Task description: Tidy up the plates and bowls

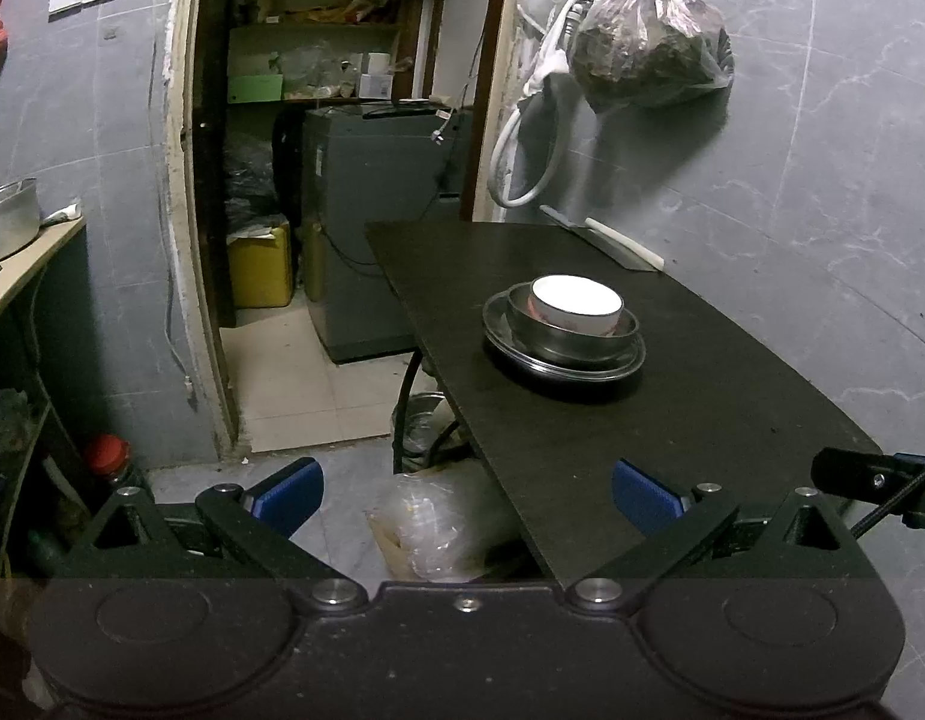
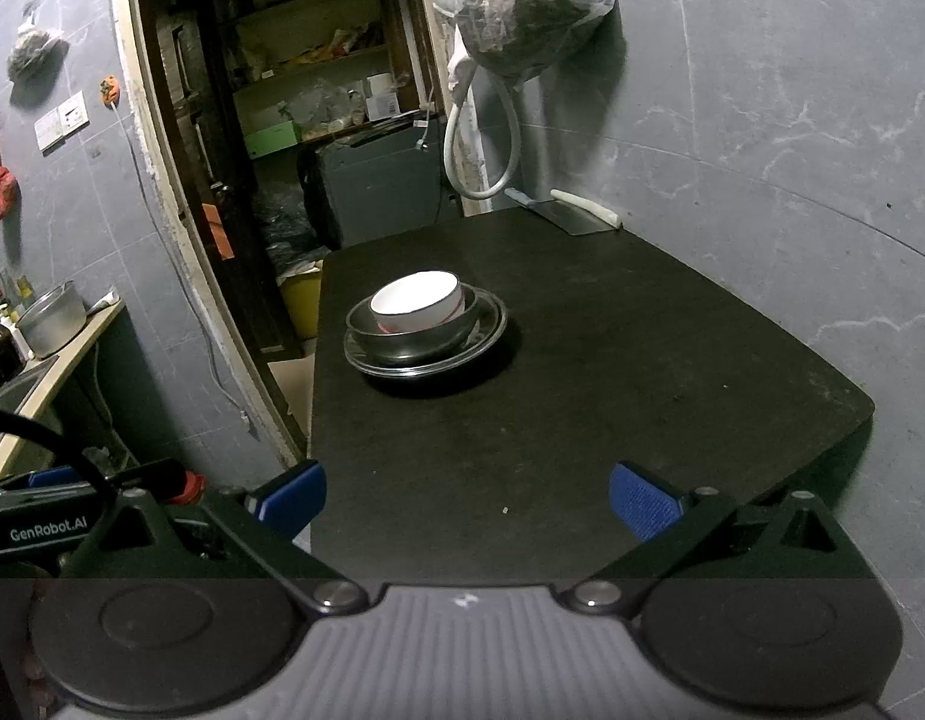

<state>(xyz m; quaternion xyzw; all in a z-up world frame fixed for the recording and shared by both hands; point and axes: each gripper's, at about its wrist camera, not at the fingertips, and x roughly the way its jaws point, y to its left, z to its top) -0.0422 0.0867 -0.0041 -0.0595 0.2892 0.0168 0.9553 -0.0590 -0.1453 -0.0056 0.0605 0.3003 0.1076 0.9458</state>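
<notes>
I'm in a home kitchen: pot on counter (image 2: 72, 336) at 9 o'clock, pantry shelves (image 1: 318, 60) at 12, cleaver (image 2: 573, 216) on table (image 2: 642, 372).

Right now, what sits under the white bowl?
The white bowl nests tilted in a steel bowl, which stands on a steel plate on the black table. The steel bowl's bottom is covered.

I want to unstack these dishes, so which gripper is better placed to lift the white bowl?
Right, probably: the white bowl sits nearly straight ahead of the open right gripper, but off to the right of the left gripper.
</notes>
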